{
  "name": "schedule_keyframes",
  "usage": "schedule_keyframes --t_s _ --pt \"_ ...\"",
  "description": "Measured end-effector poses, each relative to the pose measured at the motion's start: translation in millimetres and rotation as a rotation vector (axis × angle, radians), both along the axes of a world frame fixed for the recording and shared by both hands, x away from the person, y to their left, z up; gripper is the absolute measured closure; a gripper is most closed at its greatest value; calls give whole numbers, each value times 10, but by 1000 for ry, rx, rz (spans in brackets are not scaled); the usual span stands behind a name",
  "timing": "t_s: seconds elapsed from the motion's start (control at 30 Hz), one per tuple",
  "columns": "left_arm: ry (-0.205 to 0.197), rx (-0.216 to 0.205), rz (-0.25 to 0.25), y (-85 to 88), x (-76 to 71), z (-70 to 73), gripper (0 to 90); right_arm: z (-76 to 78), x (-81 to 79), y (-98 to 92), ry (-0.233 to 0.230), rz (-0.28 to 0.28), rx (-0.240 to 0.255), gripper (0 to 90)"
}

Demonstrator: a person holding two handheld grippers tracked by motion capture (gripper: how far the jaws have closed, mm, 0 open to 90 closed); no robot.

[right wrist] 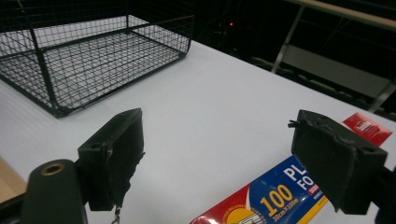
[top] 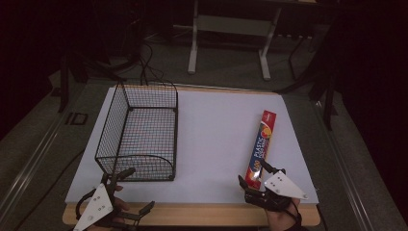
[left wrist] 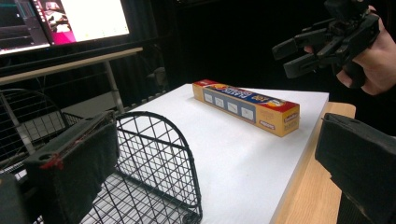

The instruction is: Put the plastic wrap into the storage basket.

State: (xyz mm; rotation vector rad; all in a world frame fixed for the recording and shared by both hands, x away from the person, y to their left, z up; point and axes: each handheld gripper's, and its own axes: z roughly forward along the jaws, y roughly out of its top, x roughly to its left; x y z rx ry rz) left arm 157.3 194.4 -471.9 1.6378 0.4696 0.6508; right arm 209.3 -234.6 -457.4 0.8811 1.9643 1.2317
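Note:
A long orange, red and blue box of plastic wrap (top: 262,148) lies on the right of the white board (top: 216,134), running front to back. My right gripper (top: 254,174) is open at the box's near end, one jaw on each side of it, and the box (right wrist: 275,196) sits low between the jaws in the right gripper view. A black wire basket (top: 139,132) stands empty on the left. My left gripper (top: 137,192) is open just in front of the basket's near rounded end (left wrist: 154,158), holding nothing. The box (left wrist: 245,106) and the right gripper (left wrist: 299,56) appear across the board.
The white board rests on a wooden table whose front edge (top: 202,214) shows below it. Behind the table stand the white legs of a desk (top: 192,48) and cables on the floor. Lit monitors (left wrist: 70,21) sit beyond the basket in the left gripper view.

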Motion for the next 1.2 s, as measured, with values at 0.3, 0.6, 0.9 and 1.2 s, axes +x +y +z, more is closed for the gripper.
schedule_keyframes --t_s 0.3,0.6,0.9,1.2 --pt "-7 6 -10 -20 -2 4 2 32 -2 42 40 -2 -22 151" --pt "-4 -6 -28 -38 -6 1 2 220 -6 149 26 -28 -28 152" --pt "-4 -5 -35 -41 -7 -2 2 511 315 114 42 -147 -22 125" --pt "2 -6 -45 -36 -10 -3 2 572 690 49 125 -225 25 99"
